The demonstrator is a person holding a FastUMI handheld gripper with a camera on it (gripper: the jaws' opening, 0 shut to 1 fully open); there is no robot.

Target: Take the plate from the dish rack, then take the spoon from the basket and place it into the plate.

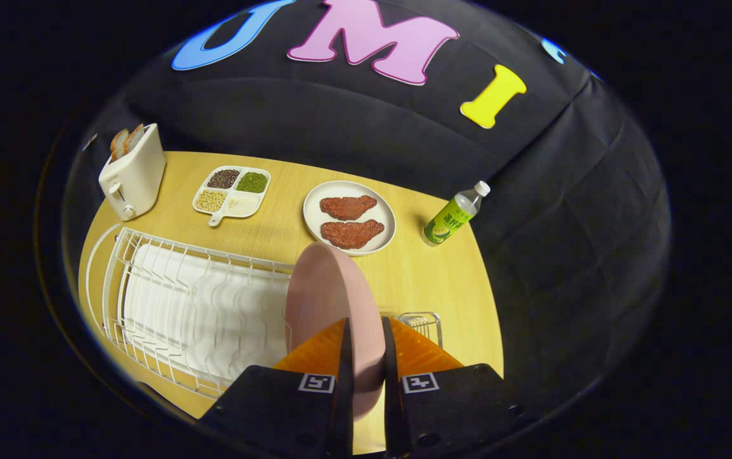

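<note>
**rackwatcher:** Your tool (366,338) has its two fingers pinched on the pink plate (331,299), one on each face, biting near the rim. The plate is standing on edge, which makes sense: it's the way it sat in the slots, so you keep it upright to clear the wires. It sits at the right end of the dish rack (181,306), and I can't tell whether its bottom edge is still in a slot or already free.

**spoonfan:** Where's the basket though? You need the spoon next.

**rackwatcher:** There's a small wire basket (422,322) peeking out just past the right finger, close beside the plate. The finger covers most of it, so I can't make out a spoon.

**spoonfan:** And where do you put the plate down?

**rackwatcher:** My guess is the bare bit of wooden surface (442,280) ahead and to the right. Just beyond the pink plate there's a white plate with two meat pieces (349,217), and a green bottle (454,217) further right, so watch those. The divided tray of beans (232,191) and the toaster (131,173) sit well back on the left. You've got an edge grip on a smooth plate, so it could pivot; I'd tip it flat slowly.
</note>
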